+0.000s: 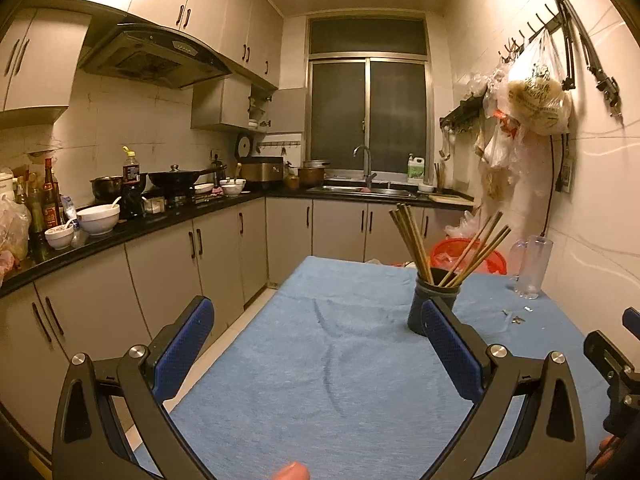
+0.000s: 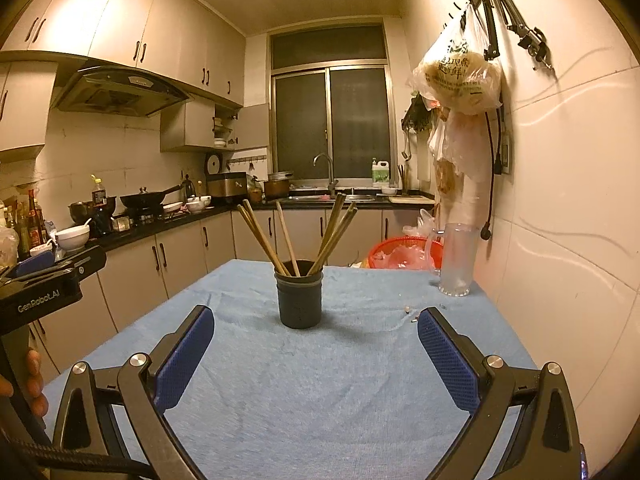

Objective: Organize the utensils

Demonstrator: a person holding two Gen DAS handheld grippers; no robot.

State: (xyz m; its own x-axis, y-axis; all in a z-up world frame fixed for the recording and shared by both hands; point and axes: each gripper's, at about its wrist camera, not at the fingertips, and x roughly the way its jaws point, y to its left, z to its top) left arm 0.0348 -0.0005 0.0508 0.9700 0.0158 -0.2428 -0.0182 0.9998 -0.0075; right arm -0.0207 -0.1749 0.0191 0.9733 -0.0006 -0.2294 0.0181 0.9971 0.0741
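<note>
Both claws, left [image 1: 316, 316] and right [image 2: 316, 324], gape empty; left reads "GenRobot.AI".

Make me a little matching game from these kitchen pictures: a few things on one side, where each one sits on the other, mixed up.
Things:
1. chopsticks
2. clear pitcher
3. dark cup
4. red basket

Places:
A. on the blue cloth, mid-table
B. behind the table's far edge
C. leaning inside the cup
D. table's far corner by the tiled wall

Pairs: 1-C, 2-D, 3-A, 4-B
</note>
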